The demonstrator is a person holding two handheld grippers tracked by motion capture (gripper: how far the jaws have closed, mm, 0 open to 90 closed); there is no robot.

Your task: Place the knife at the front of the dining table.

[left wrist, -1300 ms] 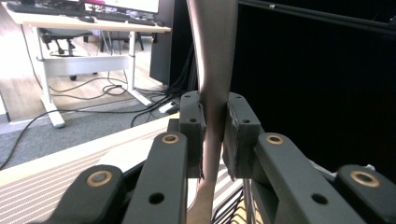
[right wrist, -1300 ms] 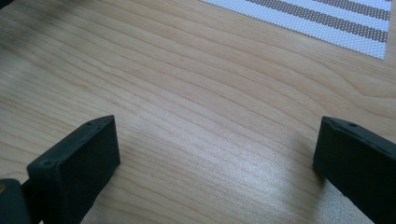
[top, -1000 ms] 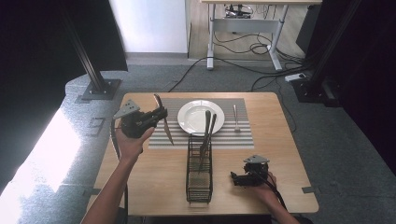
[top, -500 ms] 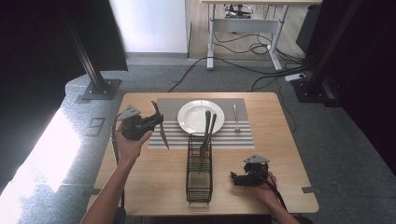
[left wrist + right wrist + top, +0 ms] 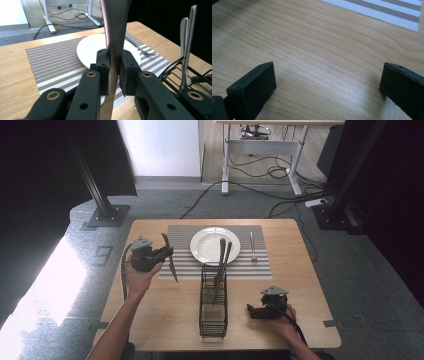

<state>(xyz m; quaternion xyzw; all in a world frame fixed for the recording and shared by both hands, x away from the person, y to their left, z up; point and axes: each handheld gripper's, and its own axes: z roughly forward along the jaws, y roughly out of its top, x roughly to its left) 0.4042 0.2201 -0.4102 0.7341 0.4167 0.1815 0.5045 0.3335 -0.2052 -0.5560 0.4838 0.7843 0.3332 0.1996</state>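
Left gripper [image 5: 161,254] clamps a knife [image 5: 170,260] upright above the placemat's [image 5: 260,265] left edge, beside the plate [image 5: 204,245]. Right gripper [image 5: 255,312] rests open, empty. A fork [image 5: 252,245] already lies placed; knife unplaced, two utensils wait in the rack [image 5: 214,320].

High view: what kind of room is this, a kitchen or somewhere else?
Probably a lab or workshop set up for recording, not a kitchen: cables trail over grey carpet, black metal stands flank the table, and a place setting with a plate is staged on it.
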